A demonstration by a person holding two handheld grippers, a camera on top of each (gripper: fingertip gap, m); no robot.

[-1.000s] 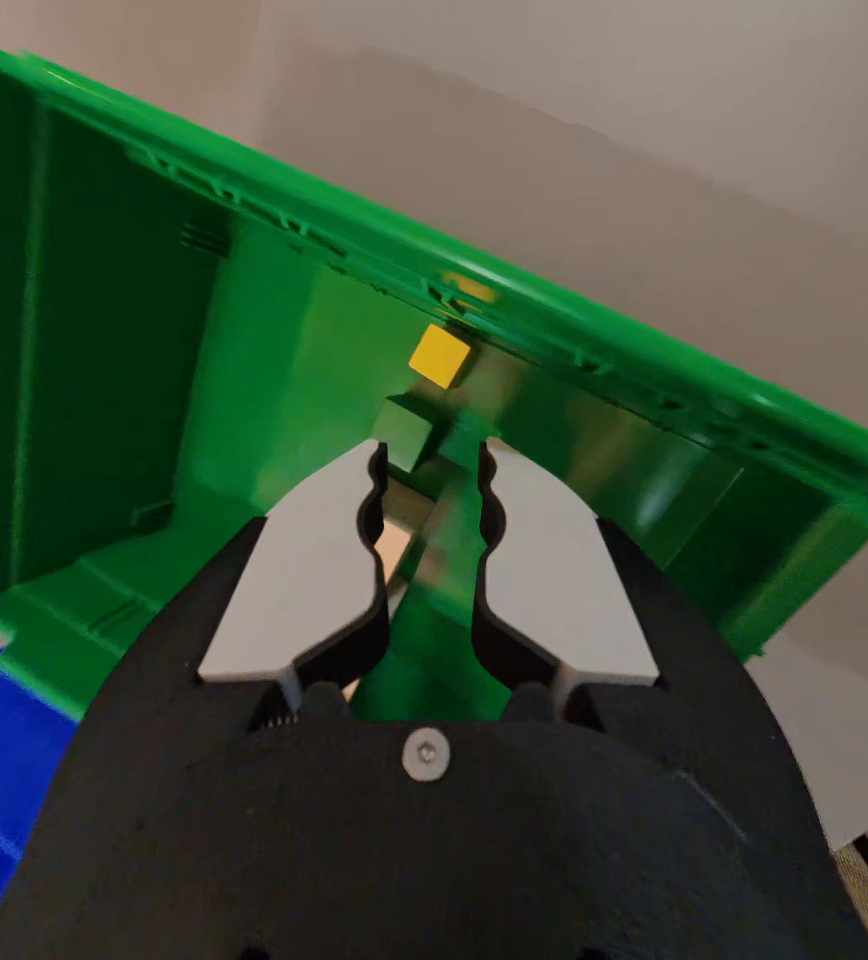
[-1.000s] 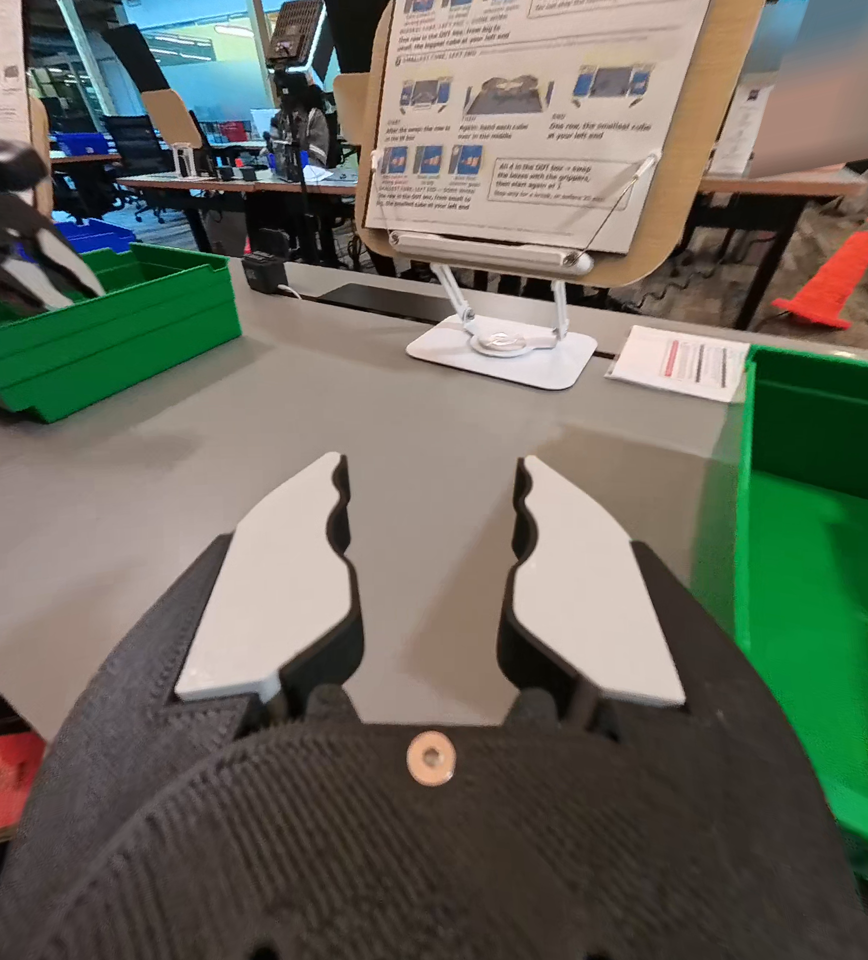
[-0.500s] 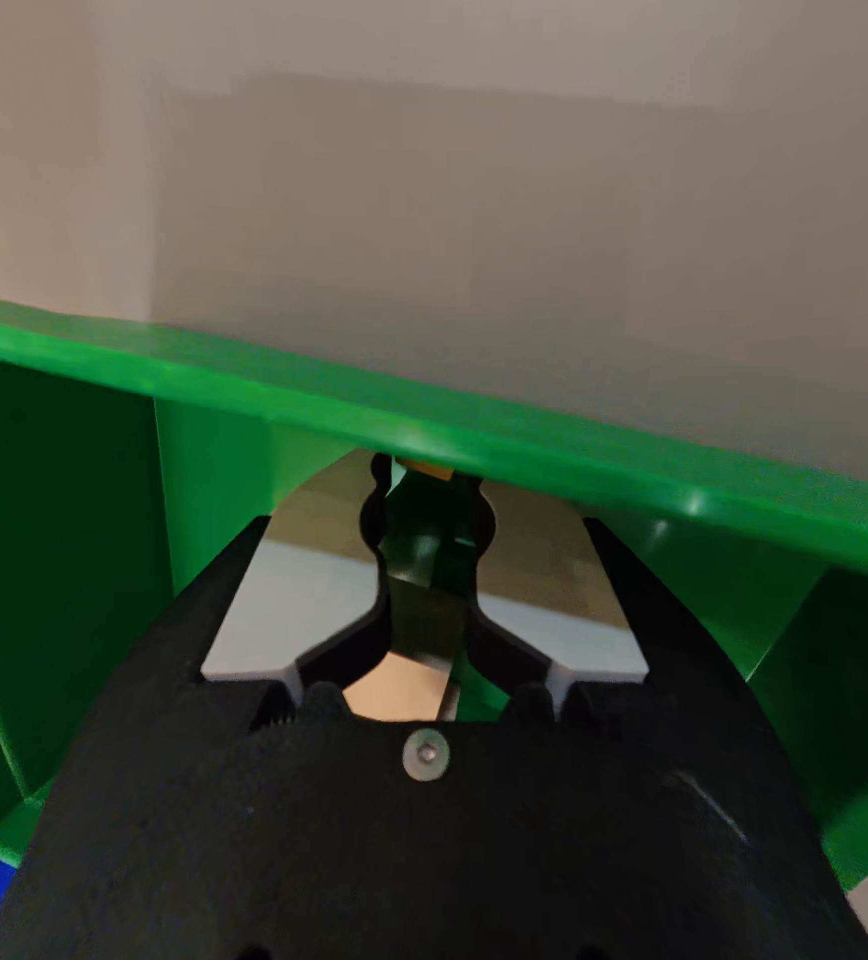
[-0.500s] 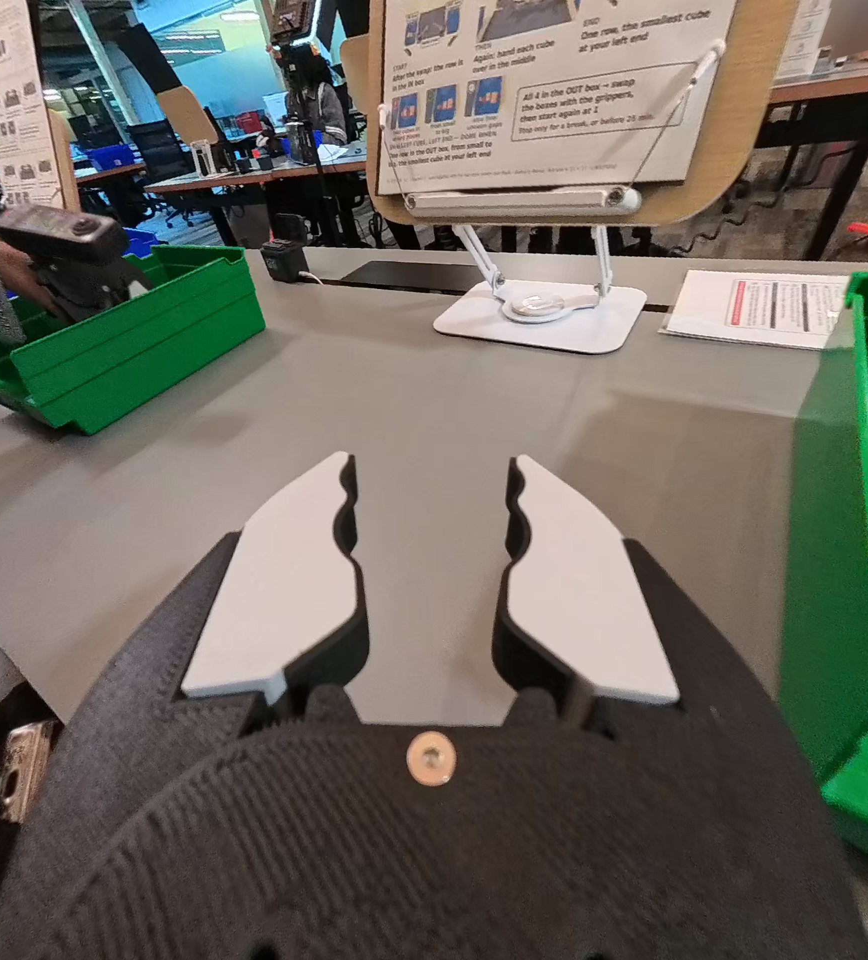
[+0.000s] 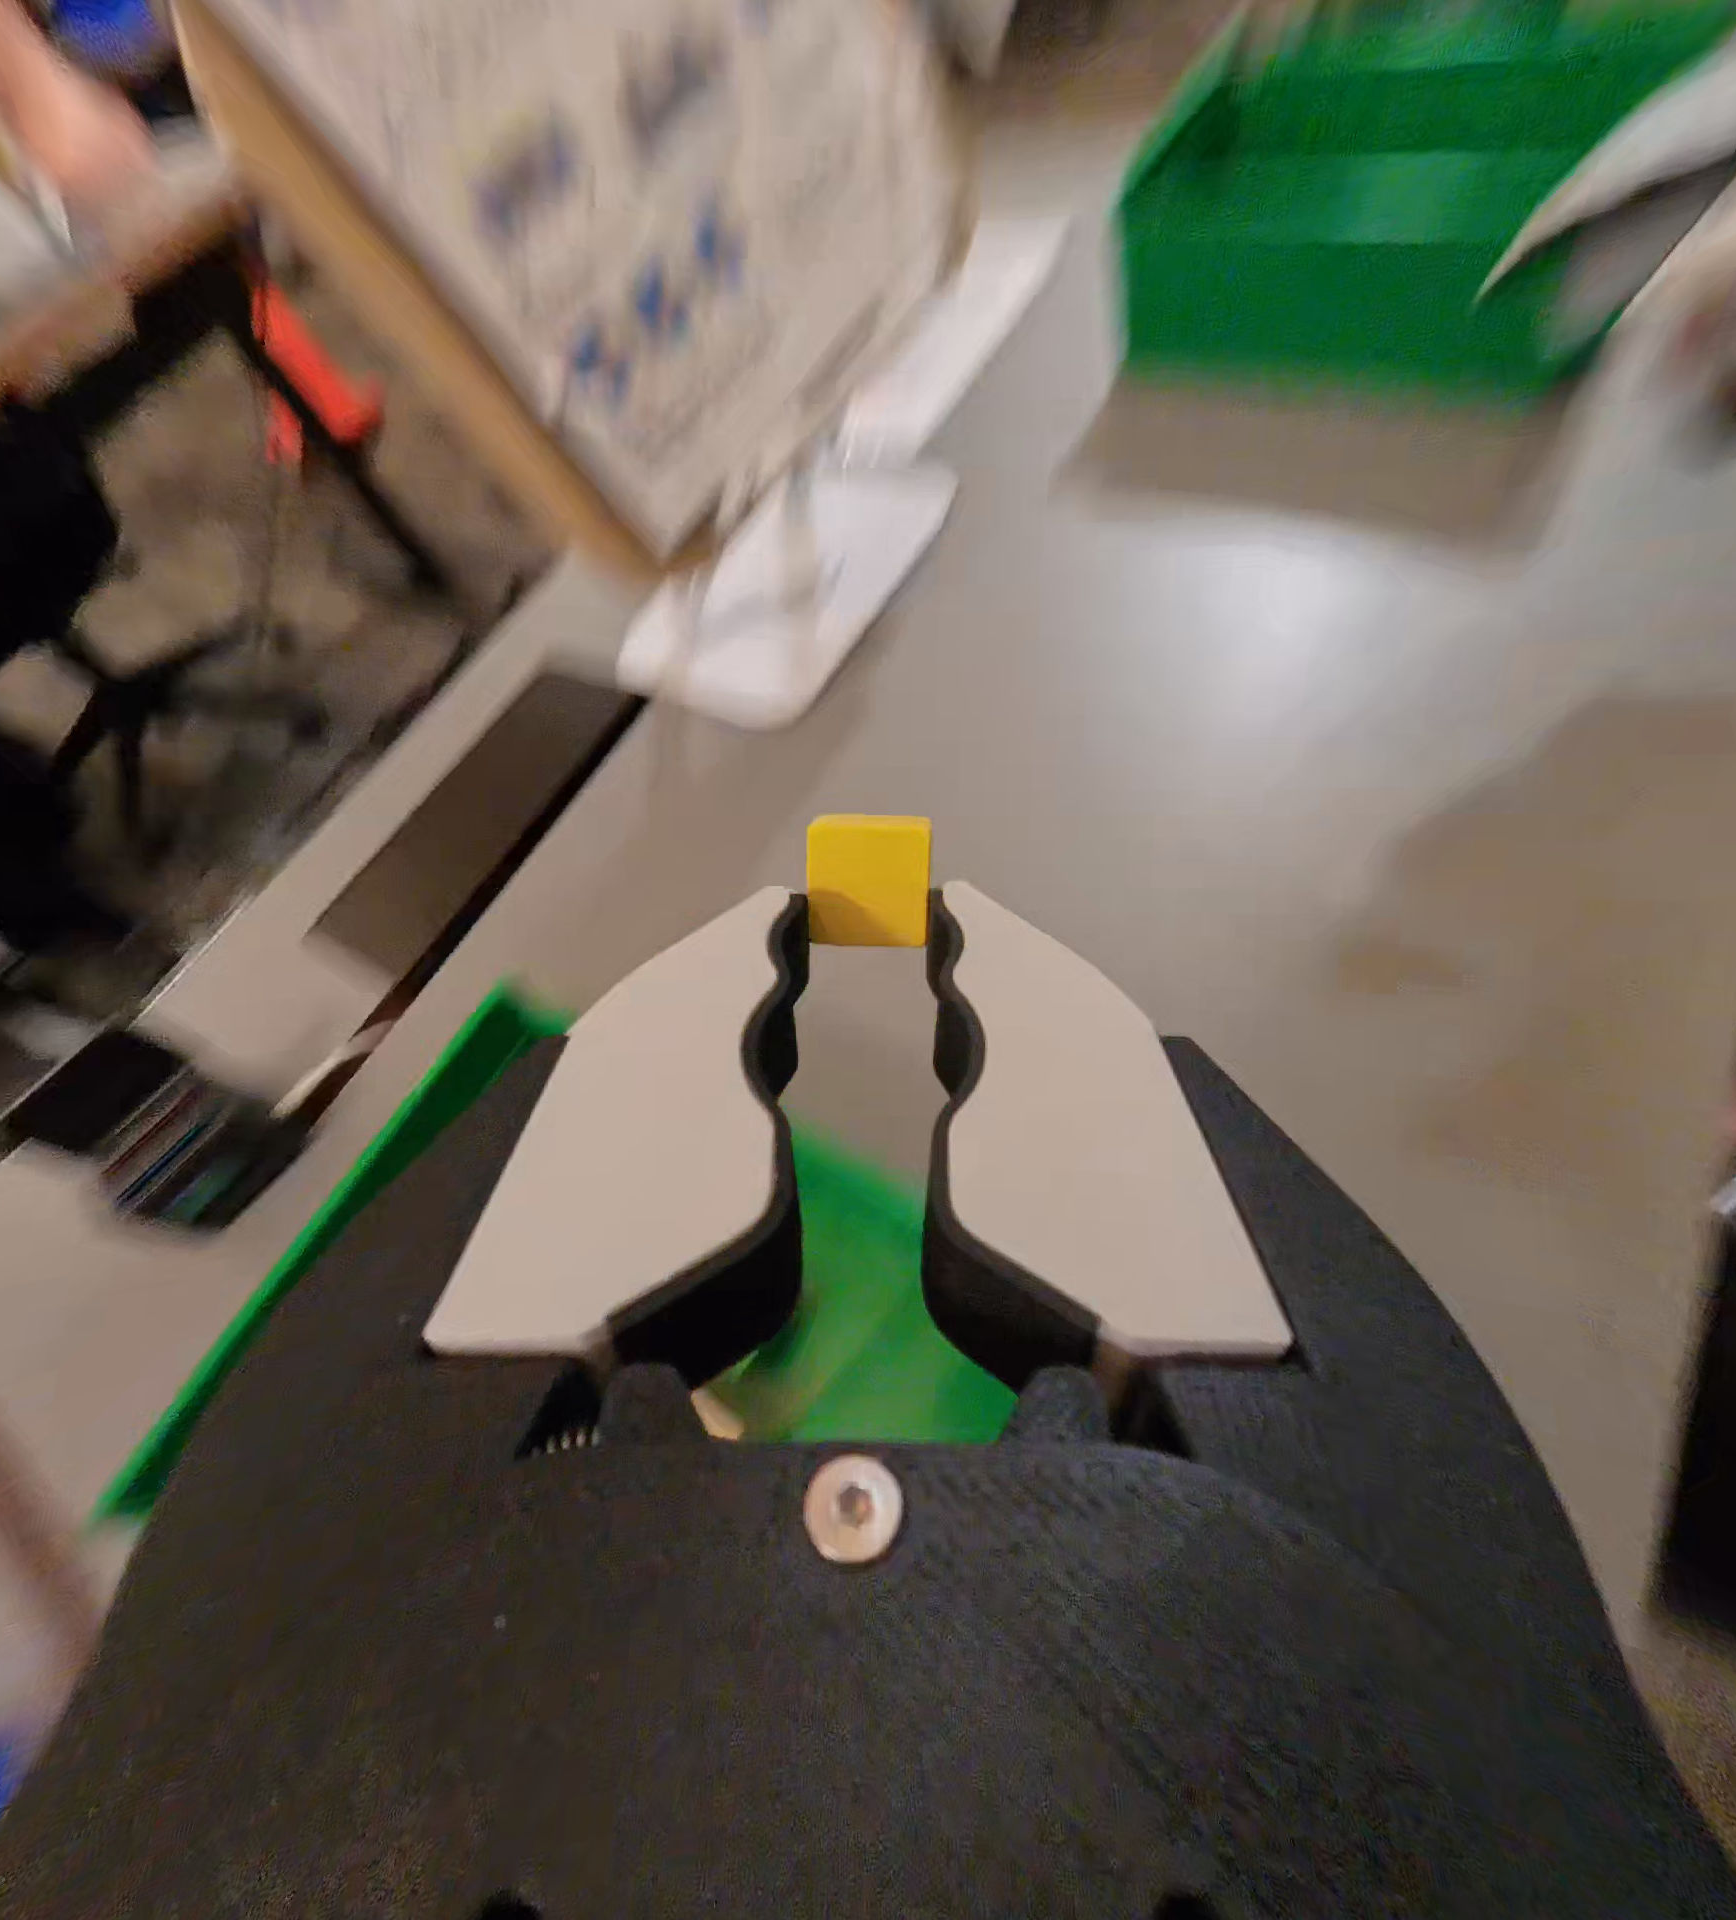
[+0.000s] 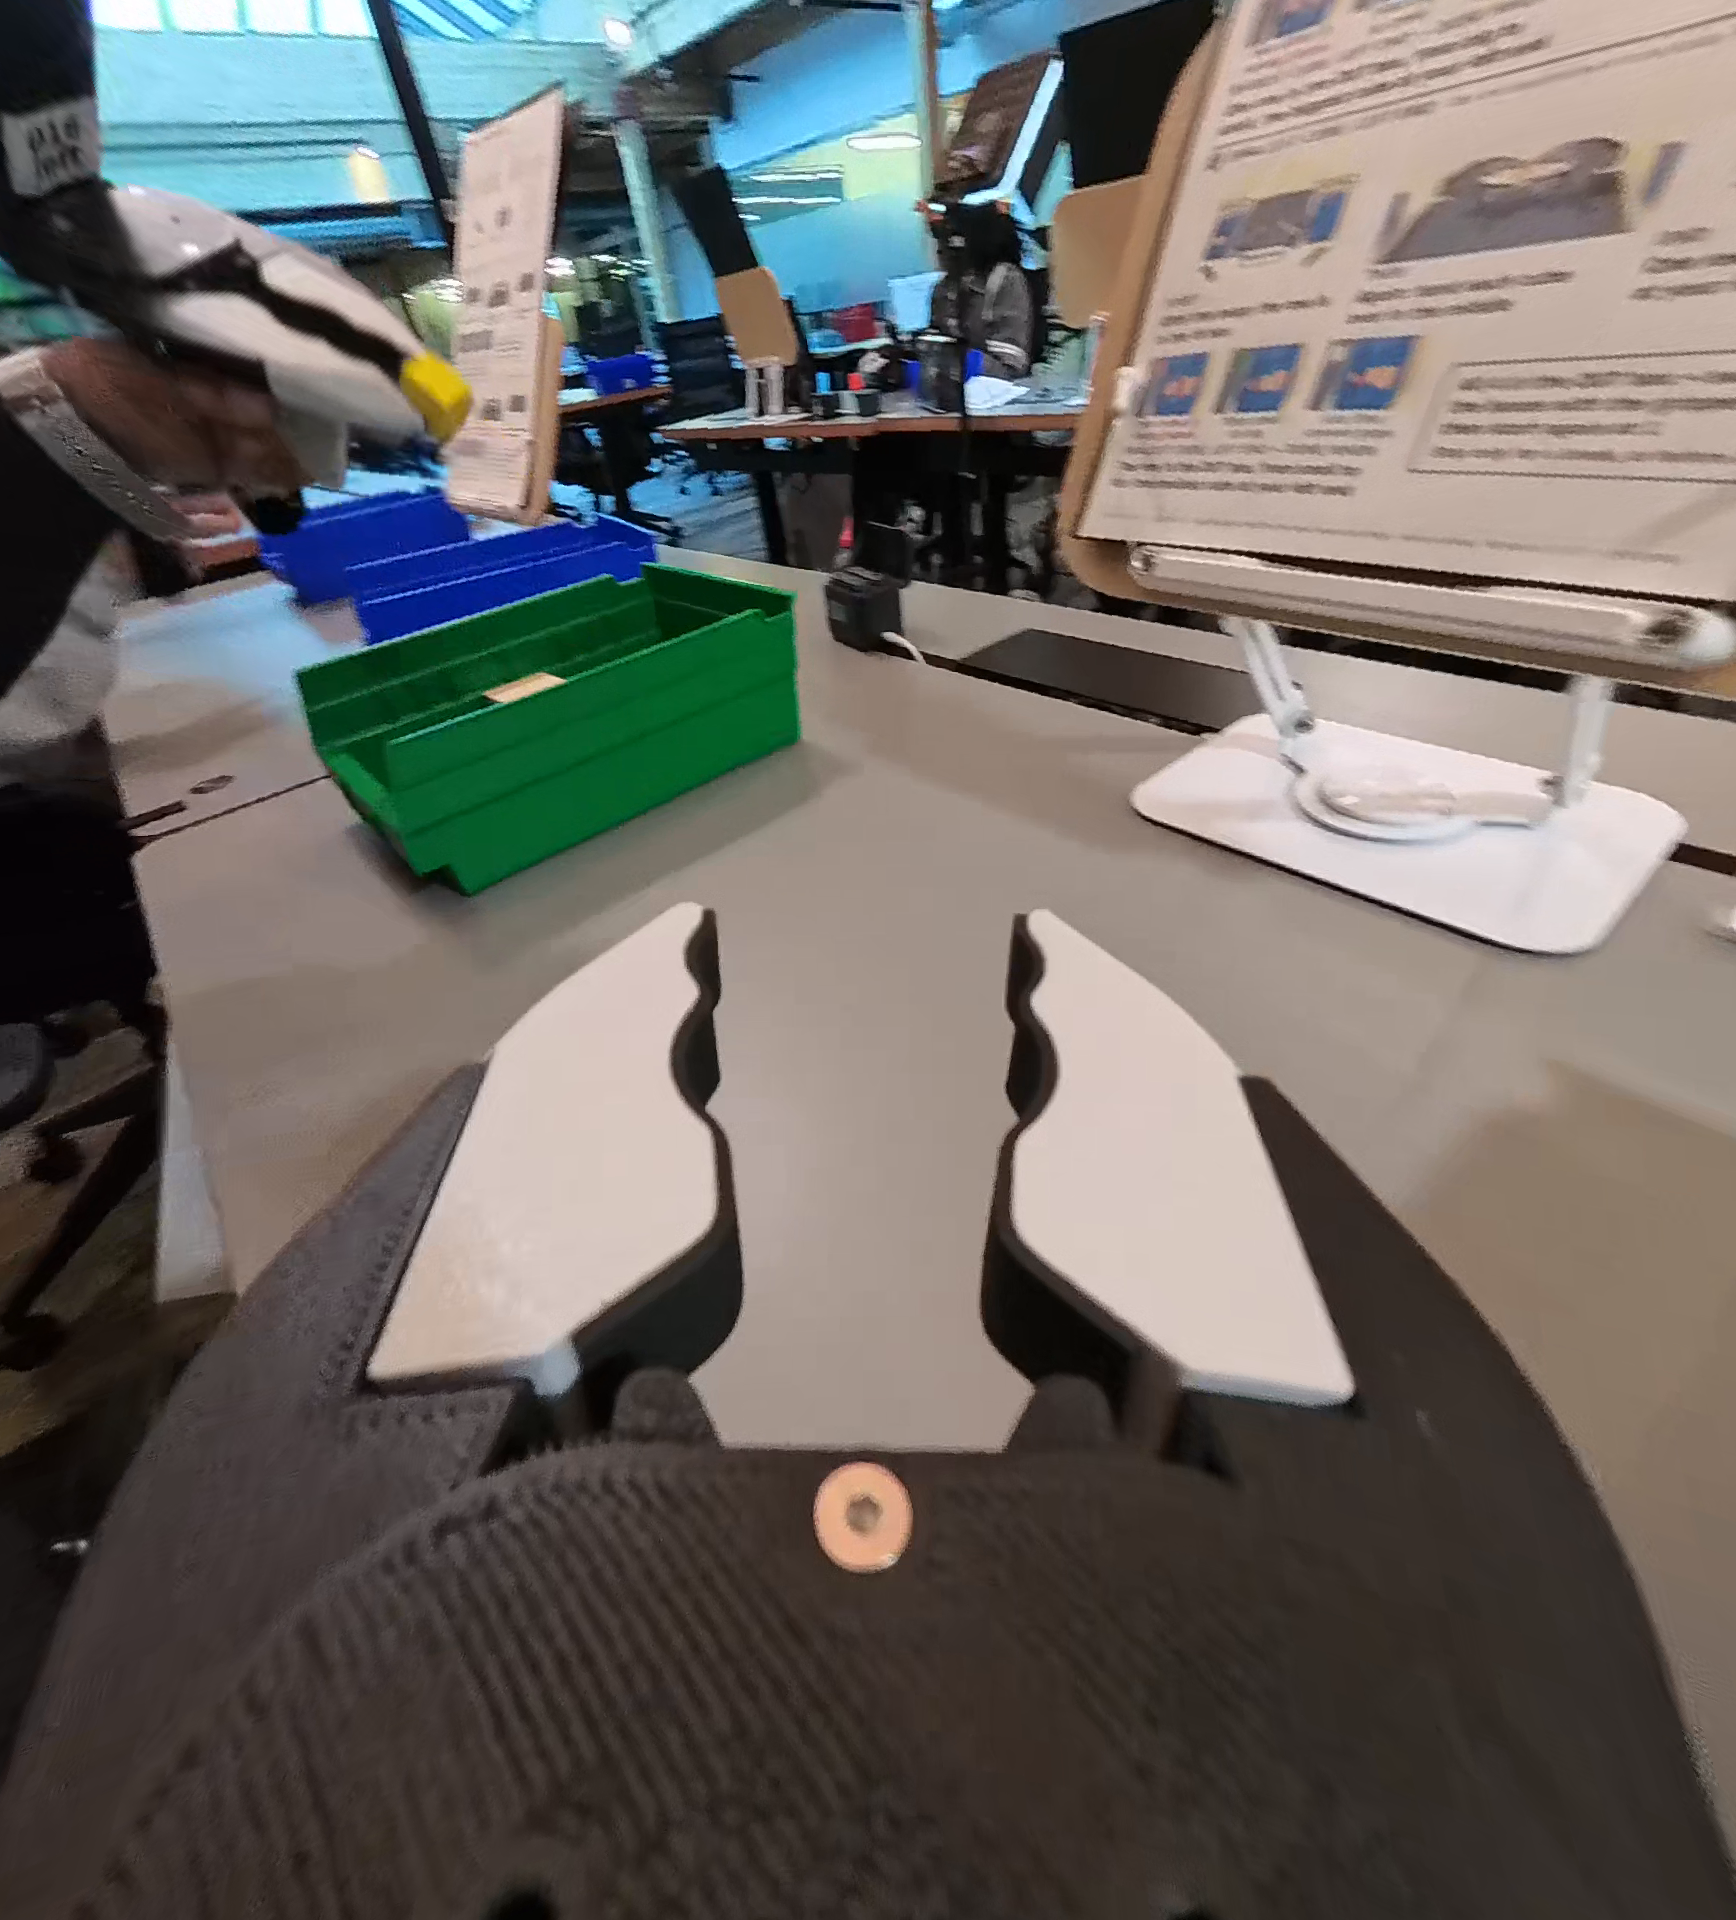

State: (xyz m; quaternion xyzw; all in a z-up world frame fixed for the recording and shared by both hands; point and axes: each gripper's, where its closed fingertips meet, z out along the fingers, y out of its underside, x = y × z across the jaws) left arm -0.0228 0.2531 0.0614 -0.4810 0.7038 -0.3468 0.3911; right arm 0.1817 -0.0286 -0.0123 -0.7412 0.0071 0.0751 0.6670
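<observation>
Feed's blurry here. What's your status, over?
Left tool shut on yellow cube, raised above green bin. Right tool open, empty, over grey table.

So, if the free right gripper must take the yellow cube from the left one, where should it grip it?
Probably on the part of the yellow cube that sticks out past the left gripper, whose fingertips clamp its two side faces. The right gripper is open; coming from the front, turned to pinch the top and bottom faces, looks safest.

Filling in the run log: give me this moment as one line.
left claw: shut on yellow cube, raised above green bin | right claw: open, empty, over grey table
</observation>
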